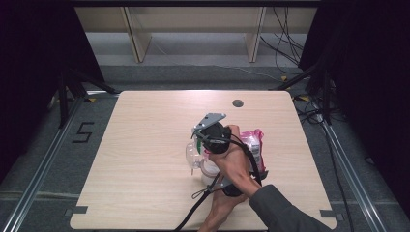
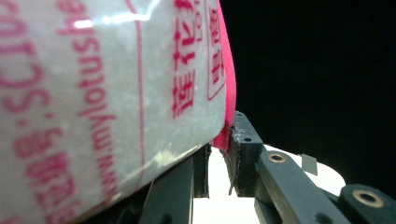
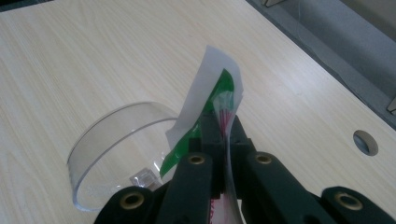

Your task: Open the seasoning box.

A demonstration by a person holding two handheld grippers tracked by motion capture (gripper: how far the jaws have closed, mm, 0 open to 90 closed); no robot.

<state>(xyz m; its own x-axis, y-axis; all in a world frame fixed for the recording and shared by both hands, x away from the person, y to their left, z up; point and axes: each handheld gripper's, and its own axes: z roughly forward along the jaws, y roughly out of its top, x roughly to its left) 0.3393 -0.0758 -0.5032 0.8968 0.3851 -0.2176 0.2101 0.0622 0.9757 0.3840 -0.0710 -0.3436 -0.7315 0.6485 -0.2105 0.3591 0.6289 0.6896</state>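
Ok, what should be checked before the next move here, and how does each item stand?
1. Right gripper shut on the green and white flap: ok.
2. Left gripper gripping the red-printed bag at its pink edge: ok, as far as the left gripper view shows.
3. Clear plastic container resting on the table, beside the flap: ok.
4. Bag already torn open: cannot tell.
5. Bag lined up over the container: cannot tell.

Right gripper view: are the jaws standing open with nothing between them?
No, the right gripper is shut on the bag's edge, a white and green strip pinched between its black fingertips.
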